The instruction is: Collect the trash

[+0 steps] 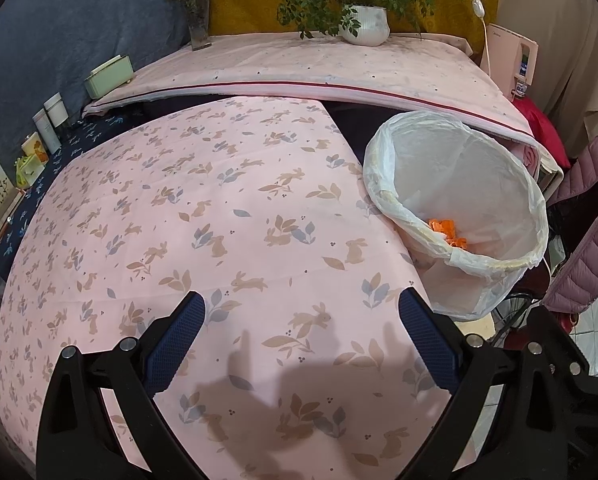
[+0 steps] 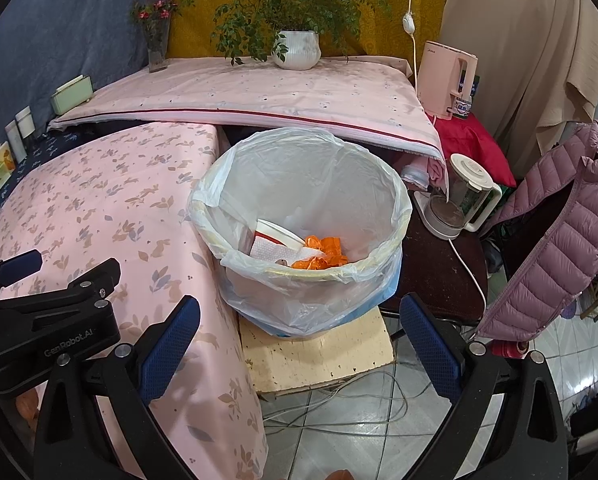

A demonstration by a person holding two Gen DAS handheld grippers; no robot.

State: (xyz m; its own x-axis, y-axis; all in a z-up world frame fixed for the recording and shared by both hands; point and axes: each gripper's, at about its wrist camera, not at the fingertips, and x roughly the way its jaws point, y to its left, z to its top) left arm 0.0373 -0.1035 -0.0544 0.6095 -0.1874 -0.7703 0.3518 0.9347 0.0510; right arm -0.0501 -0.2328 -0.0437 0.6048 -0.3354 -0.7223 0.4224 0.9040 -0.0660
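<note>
Pink tablecloth (image 1: 227,216) printed with tan rabbits and grey-blue leaves, translucent white bin liner (image 2: 303,168), orange scraps (image 2: 319,256), mauve quilted jacket (image 2: 559,240).

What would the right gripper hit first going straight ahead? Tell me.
Most likely the trash bin: the open, empty right gripper points at its bag-covered front wall, just above the board it stands on. Depth is hard to judge in the fisheye view.

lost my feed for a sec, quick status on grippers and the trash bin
Left gripper open, empty, over the pink tablecloth. Right gripper open, empty, facing the lined trash bin. Orange scraps, paper cup inside. Nothing blocking.
</note>
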